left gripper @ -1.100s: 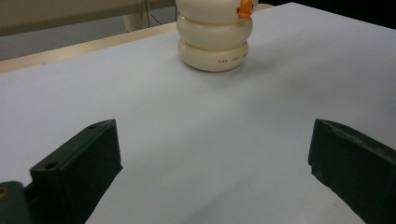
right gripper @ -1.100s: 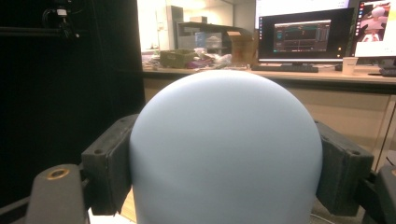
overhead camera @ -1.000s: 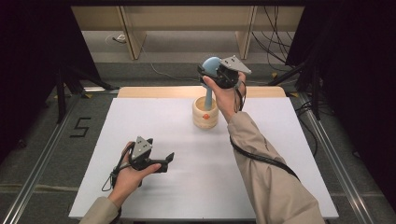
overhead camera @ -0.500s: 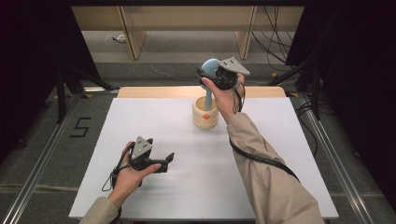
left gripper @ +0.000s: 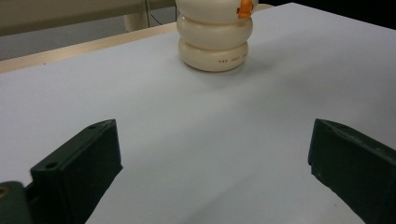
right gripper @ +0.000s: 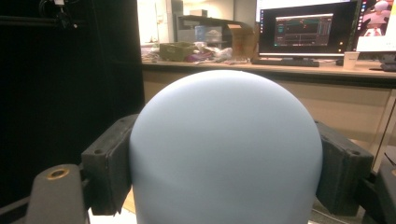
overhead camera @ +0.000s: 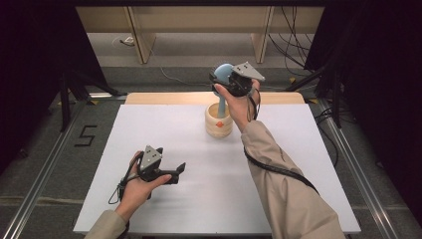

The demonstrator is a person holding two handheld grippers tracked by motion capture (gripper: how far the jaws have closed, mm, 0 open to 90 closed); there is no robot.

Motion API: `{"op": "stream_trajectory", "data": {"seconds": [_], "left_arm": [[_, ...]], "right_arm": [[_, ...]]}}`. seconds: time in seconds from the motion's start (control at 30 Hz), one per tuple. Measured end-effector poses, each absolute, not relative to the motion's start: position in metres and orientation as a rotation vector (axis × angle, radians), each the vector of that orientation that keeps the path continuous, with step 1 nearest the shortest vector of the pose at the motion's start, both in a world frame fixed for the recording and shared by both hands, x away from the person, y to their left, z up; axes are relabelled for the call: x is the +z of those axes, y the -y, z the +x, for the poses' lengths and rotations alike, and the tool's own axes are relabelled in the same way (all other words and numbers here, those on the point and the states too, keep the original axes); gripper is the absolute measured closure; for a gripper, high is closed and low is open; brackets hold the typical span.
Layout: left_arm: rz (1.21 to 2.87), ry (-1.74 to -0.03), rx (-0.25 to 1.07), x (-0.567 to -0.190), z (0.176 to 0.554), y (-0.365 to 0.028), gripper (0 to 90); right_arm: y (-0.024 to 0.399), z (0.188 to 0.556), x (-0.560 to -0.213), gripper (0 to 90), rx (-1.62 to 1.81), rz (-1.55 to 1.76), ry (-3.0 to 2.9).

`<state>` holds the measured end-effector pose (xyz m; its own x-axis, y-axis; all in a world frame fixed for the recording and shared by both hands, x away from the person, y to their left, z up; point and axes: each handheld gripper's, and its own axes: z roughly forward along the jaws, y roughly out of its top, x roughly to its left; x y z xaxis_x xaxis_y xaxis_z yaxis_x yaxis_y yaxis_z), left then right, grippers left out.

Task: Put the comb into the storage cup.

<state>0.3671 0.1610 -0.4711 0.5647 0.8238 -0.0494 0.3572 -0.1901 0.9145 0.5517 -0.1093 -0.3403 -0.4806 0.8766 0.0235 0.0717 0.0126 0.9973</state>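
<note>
Right claw (overhead camera: 222, 78) clamped on the pale blue ball (overhead camera: 224, 72) topping a pestle, both jaws pressed against the ball's sides in the right gripper view (right gripper: 226, 149). Pestle shaft dropping upright into a cream ribbed cup (overhead camera: 218, 121), orange mark on its side (left gripper: 215, 32), standing toward the far edge of the white surface (overhead camera: 298, 164). Left claw (overhead camera: 180, 169) spread wide with nothing between the jaws, low over the near left part of the surface, well apart from the cup, aimed toward it.

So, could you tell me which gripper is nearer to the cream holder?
Right. The right gripper grips the blue ball-topped tool standing in the cream holder; the left gripper rests open, well short of it.
</note>
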Motion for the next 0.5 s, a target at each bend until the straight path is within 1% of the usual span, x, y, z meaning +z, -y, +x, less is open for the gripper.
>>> {"op": "stream_trajectory", "data": {"seconds": [0.5], "left_arm": [[1.781, -0.976, 0.574, -0.4711, 0.367, -0.1608, 2.0]], "right_arm": [[0.1093, 0.5533, -0.3465, 20.7, 1.52, 0.993, -1.636]]}}
